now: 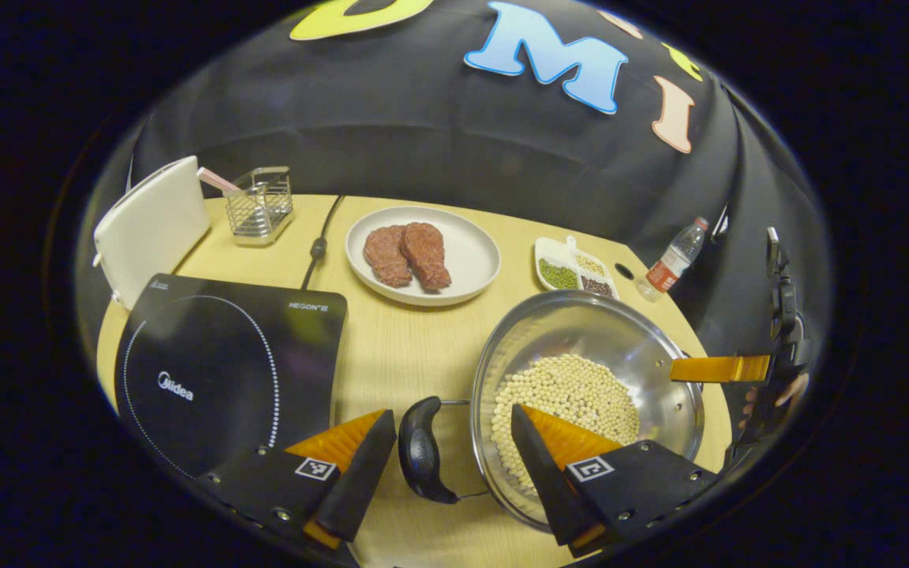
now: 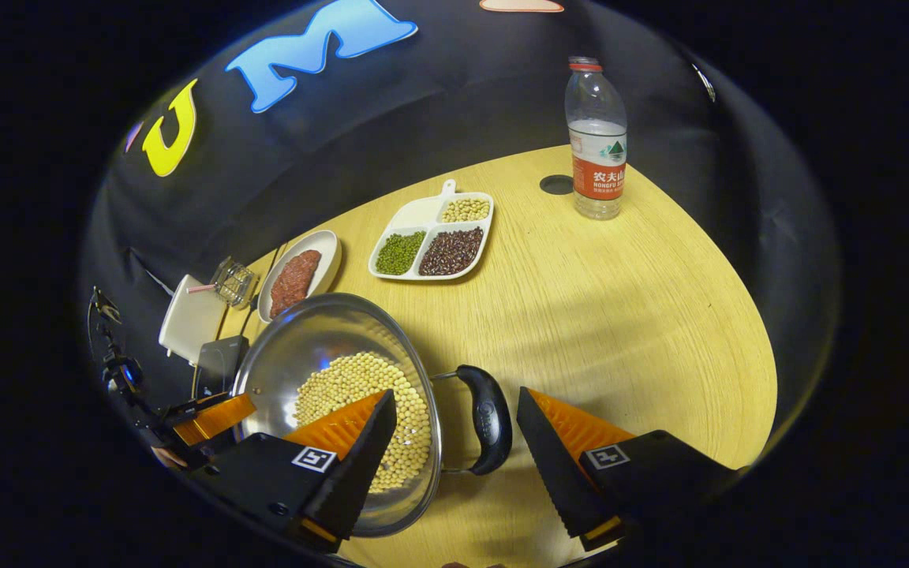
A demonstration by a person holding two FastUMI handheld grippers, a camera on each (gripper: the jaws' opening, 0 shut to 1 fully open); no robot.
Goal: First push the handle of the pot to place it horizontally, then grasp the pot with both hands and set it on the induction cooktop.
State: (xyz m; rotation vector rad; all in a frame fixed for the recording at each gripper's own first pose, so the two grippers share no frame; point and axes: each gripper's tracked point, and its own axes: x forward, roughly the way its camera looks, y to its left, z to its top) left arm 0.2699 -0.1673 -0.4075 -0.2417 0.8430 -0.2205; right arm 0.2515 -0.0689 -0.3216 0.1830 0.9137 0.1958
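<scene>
A steel pot [image 1: 581, 327] holding soybeans sits on the wooden table, right of the black induction cooktop [image 1: 218, 371]. Its black left handle [image 1: 423, 450] lies between the fingers of my left gripper [image 1: 452, 418], which is open; one finger hangs over the beans inside the rim. In the right gripper view the pot [image 2: 304, 331] shows its other black handle [image 2: 486, 418] inside my open right gripper [image 2: 456, 398], with one finger over the beans. The right gripper [image 1: 719, 368] is at the pot's far rim. The left gripper [image 2: 210, 418] is beyond the pot, by the cooktop [image 2: 218, 363].
Behind the pot stand a white plate with two steaks [image 1: 466, 260], a divided dish of beans [image 2: 431, 237] and a water bottle [image 2: 596, 142]. A wire basket [image 1: 261, 205], a white board [image 1: 151, 225] and a power cable [image 1: 320, 244] lie past the cooktop.
</scene>
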